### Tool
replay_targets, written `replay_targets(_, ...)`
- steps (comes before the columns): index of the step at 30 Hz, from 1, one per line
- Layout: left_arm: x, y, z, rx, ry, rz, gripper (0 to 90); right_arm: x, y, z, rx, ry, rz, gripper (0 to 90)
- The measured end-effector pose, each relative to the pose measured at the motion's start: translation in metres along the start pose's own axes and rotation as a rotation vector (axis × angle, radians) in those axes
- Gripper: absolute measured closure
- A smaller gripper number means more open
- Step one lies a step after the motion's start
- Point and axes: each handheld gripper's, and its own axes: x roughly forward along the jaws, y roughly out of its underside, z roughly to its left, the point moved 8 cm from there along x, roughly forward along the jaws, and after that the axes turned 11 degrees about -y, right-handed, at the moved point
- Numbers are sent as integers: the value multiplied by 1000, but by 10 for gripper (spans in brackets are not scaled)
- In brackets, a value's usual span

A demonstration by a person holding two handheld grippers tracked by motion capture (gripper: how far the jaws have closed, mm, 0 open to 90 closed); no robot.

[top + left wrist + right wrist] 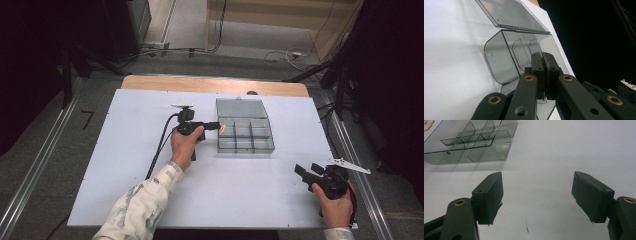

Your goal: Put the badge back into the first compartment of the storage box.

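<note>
The organizer box (pixel 245 131) is a see-through smoky grey, sitting on a plain white surface (pixel 150 175) with a tan wood strip along its far edge. Both grippers, left (pixel 216 126) and right (pixel 306 170), are matte black with little brass-coloured rivets, and the sleeve (pixel 145 200) has a pale mottled grey-green print.

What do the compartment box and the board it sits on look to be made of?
Compartment box: seemingly smoke-tinted clear plastic, glossy; the table shows through its walls, dividers and raised lid, and the corners are rounded like moulded parts. White board: smooth, matt, likely laminate or painted panel, faintly scuffed; a bare wood-coloured edge shows along its far side, so possibly a wooden table underneath.
</note>
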Motion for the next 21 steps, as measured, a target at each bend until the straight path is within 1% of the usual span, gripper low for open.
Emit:
replay_targets(2, 3, 0, 0, 7, -7, 1, 898, 0, 0, 0, 2, 1, 2, 238)
replay_targets(6, 7, -3, 2, -2, -17, -8, 898, 0, 0, 0, -3, -1, 0, 237)
replay_targets(15, 15, -3, 9, -17, -26, -6, 898, 0, 0, 0, -1, -1, 0, 238)
replay_targets(21, 20, -5, 7, -15, -30, -4, 897, 0, 0, 0, 0, -2, 0, 238)
